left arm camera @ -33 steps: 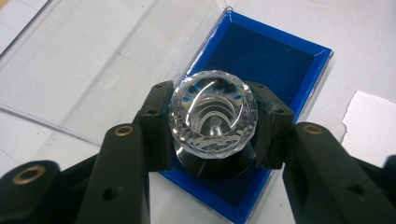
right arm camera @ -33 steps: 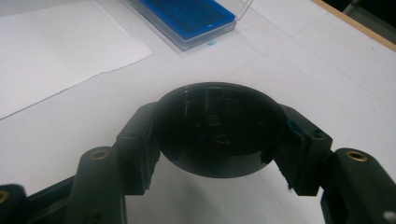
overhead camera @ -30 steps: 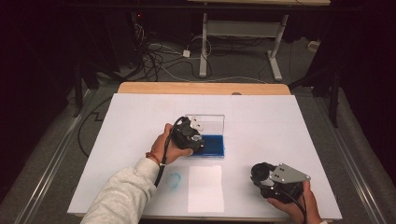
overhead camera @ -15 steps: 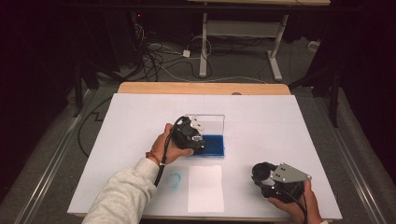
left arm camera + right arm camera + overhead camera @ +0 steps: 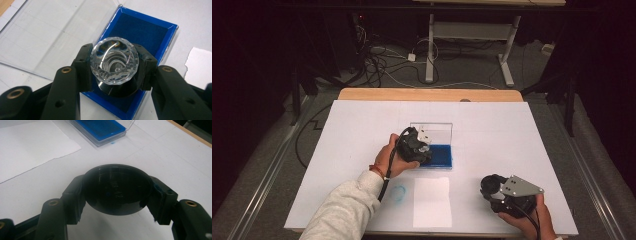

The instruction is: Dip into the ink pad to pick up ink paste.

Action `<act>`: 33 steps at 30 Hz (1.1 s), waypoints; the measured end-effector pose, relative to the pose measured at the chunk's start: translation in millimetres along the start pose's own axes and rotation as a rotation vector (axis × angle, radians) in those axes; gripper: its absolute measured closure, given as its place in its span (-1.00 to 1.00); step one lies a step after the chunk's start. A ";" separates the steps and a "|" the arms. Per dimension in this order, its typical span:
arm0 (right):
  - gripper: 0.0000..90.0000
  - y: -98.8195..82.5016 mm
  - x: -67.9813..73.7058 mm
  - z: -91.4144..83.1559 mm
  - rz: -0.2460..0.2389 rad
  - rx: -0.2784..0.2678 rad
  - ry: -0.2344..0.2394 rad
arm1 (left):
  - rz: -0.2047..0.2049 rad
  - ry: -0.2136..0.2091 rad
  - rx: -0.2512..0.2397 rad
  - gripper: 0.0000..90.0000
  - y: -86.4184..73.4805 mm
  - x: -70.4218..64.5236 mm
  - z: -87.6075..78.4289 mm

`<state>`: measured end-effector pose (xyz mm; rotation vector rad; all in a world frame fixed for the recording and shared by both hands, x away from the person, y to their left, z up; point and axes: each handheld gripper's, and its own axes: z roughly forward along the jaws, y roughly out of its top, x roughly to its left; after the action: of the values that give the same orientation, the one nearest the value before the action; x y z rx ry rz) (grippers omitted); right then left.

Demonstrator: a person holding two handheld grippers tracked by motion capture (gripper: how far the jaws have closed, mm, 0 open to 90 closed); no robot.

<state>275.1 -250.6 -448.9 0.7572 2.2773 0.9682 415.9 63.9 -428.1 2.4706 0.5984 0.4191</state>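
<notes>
Left gripper view has the left gripper [image 5: 113,75] clenched on a stamp [image 5: 114,63]: its 2 jaws press the sides of the faceted clear knob, and the dark base below sits on or just above the blue ink pad [image 5: 140,30]. I cannot tell whether the base is touching the felt. The pad's clear lid [image 5: 50,32] lies open flat beside it on the white table [image 5: 200,15].

Right gripper view shows the right gripper [image 5: 116,192] grasping a round black cap [image 5: 116,188] between its 2 jaws, held low over the table near the pad and a sheet of paper [image 5: 27,147].

High view places the left gripper [image 5: 414,147] over the pad [image 5: 439,156] at mid-table, with the right gripper [image 5: 507,192] well apart near the front right. The paper [image 5: 432,201] lies between them, beside a faint blue ring mark [image 5: 398,193].

Risks, as I judge them: the knob is smooth and faceted, so it could twist or slip in the jaws and the stamp could tip. Nothing holds the pad, so it could slide or lift with the stamp. Any tilt would ink the base unevenly and blot the paper. The cap is pinched only at its rim and could pop free.
</notes>
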 end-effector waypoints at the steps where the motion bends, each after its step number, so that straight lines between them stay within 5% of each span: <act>1: -0.15 0.1 0.2 -0.1 0.000 0.000 0.000 | 0.002 -0.003 0.003 0.21 -0.2 0.7 -0.6; 6: -0.15 -0.1 -0.8 -2.0 0.011 -0.005 -0.006 | 0.006 -0.004 0.009 0.21 0.5 0.4 -4.2; 18: -0.15 -1.7 -3.6 -4.7 0.028 -0.026 -0.022 | -0.073 -0.021 -0.231 0.21 -22.5 8.2 -56.5; 33: -0.15 -1.9 -5.0 -5.4 0.020 -0.028 -0.023 | -0.047 -0.008 -0.293 0.21 -32.9 1.2 -85.5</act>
<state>274.5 -257.6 -445.8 0.7768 2.2353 0.9936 371.1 127.0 -379.1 2.1750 0.5485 0.4443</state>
